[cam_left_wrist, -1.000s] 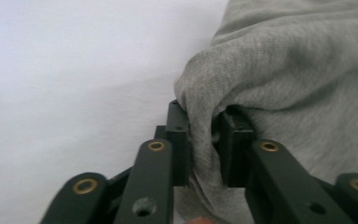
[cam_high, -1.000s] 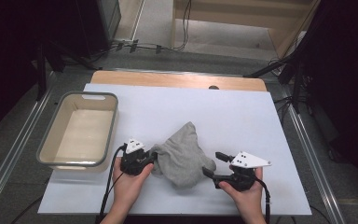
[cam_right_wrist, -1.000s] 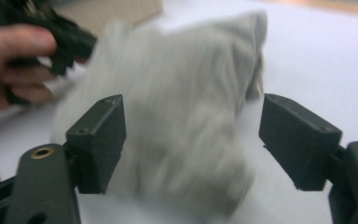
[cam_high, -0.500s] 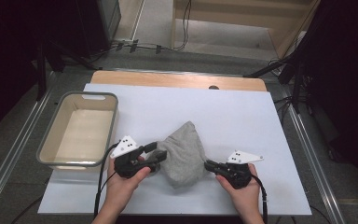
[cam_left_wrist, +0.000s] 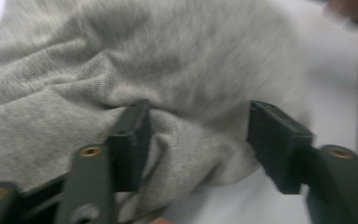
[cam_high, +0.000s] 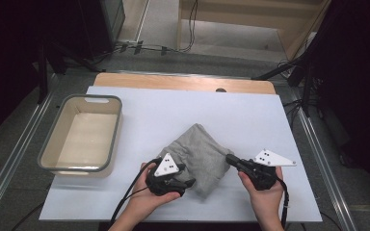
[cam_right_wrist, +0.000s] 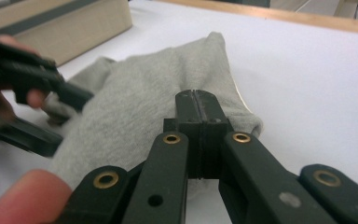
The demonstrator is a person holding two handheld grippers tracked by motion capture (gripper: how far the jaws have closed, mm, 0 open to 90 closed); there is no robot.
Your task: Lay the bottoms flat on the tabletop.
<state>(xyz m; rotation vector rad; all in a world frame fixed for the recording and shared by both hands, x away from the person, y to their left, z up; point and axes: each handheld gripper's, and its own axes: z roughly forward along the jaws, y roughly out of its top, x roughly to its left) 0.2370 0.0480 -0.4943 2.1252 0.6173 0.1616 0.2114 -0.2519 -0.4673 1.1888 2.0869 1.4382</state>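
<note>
Two grippers work at one grey knitted cloth (cam_high: 200,154), which lies bunched in a soft heap on the white table sheet (cam_high: 183,106), near the front edge and slightly right of centre.

The left gripper (cam_high: 185,183) sits at the cloth's near left corner. In the left gripper view its jaws stand apart, and a fold of the cloth (cam_left_wrist: 177,93) bulges between them. The left pad (cam_left_wrist: 133,140) touches the fabric, while the right pad (cam_left_wrist: 277,140) stands at the fold's edge; whether it presses there cannot be told from the blur. These jaws have just been opening, and they grip nothing.

The right gripper (cam_high: 231,159) meets the cloth's right edge. In the right gripper view its jaws have just been closing and now stand pressed together, with a seam line between the pads. The cloth (cam_right_wrist: 144,102) lies just beyond and under the tips; whether a thin bit of fabric is caught between them cannot be told.

Well to the left on the sheet stands a beige tub with a grey rim (cam_high: 46,161), apart from the cloth. Beyond the sheet's far edge shows a wooden tabletop (cam_high: 173,82).
</note>
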